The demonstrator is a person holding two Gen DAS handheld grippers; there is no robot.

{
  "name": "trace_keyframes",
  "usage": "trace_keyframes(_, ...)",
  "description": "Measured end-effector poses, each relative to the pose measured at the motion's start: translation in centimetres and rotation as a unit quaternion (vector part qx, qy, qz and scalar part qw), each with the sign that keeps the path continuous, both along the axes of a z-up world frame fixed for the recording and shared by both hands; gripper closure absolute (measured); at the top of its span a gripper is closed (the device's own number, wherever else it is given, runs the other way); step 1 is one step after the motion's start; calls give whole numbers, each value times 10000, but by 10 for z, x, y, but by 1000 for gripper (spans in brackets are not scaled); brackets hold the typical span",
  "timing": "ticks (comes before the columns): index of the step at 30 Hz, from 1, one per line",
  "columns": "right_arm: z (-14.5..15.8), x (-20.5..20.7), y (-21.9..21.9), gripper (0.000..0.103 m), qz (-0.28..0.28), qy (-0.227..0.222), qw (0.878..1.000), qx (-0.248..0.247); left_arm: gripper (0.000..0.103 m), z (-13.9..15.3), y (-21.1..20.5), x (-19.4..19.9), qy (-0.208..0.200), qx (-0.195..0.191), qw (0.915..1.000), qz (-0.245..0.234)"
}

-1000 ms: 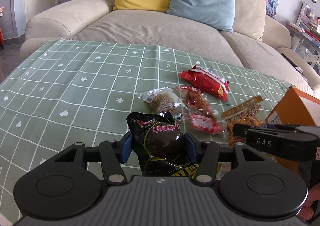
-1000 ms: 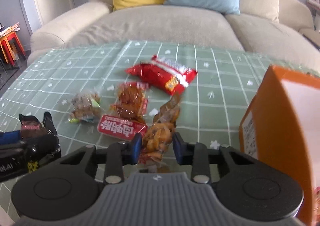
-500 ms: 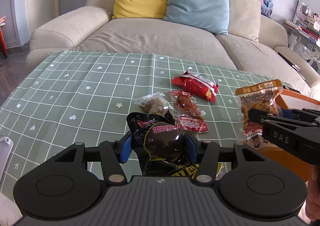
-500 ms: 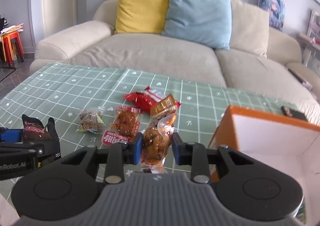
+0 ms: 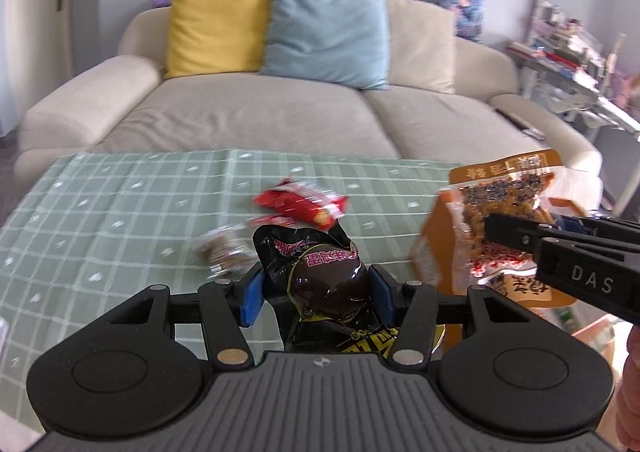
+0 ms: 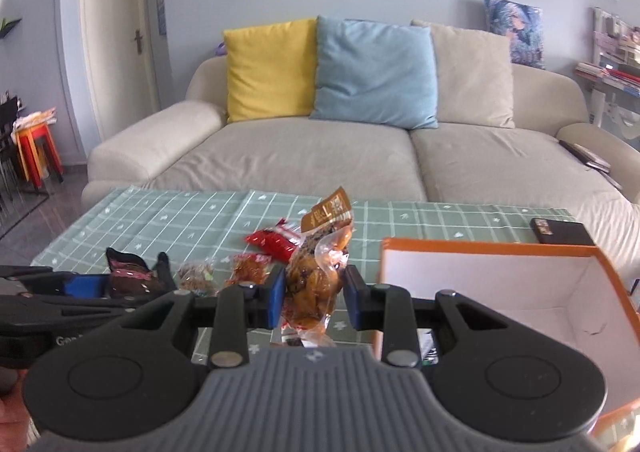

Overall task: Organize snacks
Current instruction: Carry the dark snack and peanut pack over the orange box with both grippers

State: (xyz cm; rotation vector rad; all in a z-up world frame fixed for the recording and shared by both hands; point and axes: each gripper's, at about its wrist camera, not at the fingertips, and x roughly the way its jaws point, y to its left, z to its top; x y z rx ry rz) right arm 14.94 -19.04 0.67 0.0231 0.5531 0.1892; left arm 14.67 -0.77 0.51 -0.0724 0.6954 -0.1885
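- Behind everything sprawls the beige sofa (image 6: 320,156), with a yellow cushion (image 6: 270,70) and a blue cushion (image 6: 376,72) propped side by side on its back.
- Green checked tablecloth (image 6: 168,220) covers the table in front of it.
- Orange box (image 6: 488,284) stands open-topped at 3 o'clock from the right gripper, its white inside showing.
- Left gripper (image 5: 316,290) is clamped on the dark snack packet (image 5: 324,276), blue pads pressing both sides, the packet lifted clear of the cloth.
- Right gripper (image 6: 314,296) is pinched tight on the amber snack pouch (image 6: 316,272), which stands upright between its pads, brown header at 12 o'clock; in the left wrist view that pouch hangs in front of the orange box.
- Red snack bag (image 5: 302,204) lies on the cloth at 12 o'clock from the left gripper.
- Clear packet of brown pieces (image 5: 224,248) sits at 10 o'clock from it, blurred.
- Small red-labelled packet (image 6: 250,268) lies beside the clear one, under the red bag.
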Motion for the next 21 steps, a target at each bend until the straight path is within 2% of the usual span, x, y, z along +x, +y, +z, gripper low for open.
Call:
trace_keyframes(5,12,-9,-34,75,-166,-102,9998,-6,41,11,-41,3,-180,90,9987,-467)
trace_keyframes(9,16,-15,-60,75,-247,-141,9993,-234,41,17,-76,10,-249,139,9959,-854)
trace_keyframes(14,11,-17,-96,75,-357,-43,9976,-589,41,18,-117,18,-284,293,9909,-1282)
trace_keyframes(21,-7,-8,-140,75,-714,247,9941,-782,42,6,-163,32,-168,516,9825,-1781)
